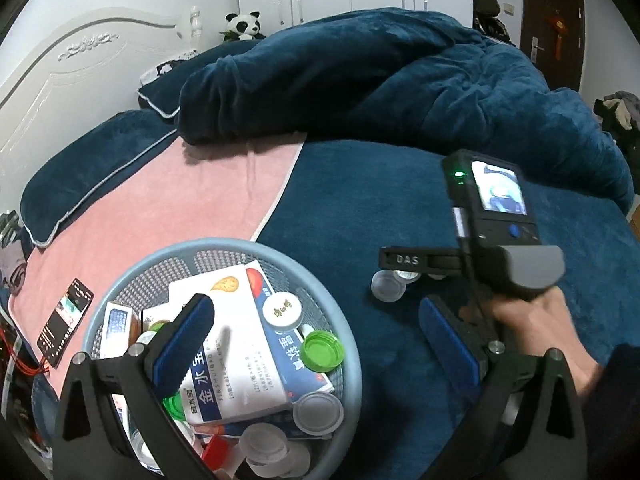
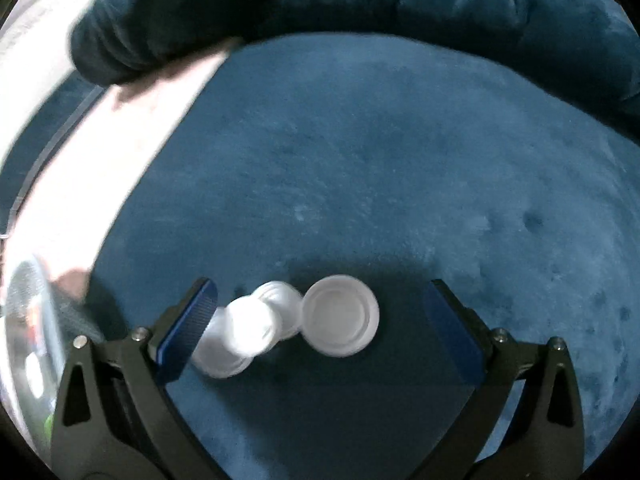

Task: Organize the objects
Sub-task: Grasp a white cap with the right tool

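A round light-blue mesh basket sits on the bed, holding medicine boxes, a green cap, a white lid and clear caps. My left gripper hovers open over the basket's right side with nothing between its fingers. To the right, a hand holds the other gripper, whose finger is just above small white caps. In the right wrist view, my right gripper stands open around three white caps on the blue bedspread; the leftmost cap is blurred and touches the left pad.
A phone lies on the pink towel left of the basket. A rumpled blue duvet is piled at the back, with a blue pillow and white headboard at left. A panda plush sits far back.
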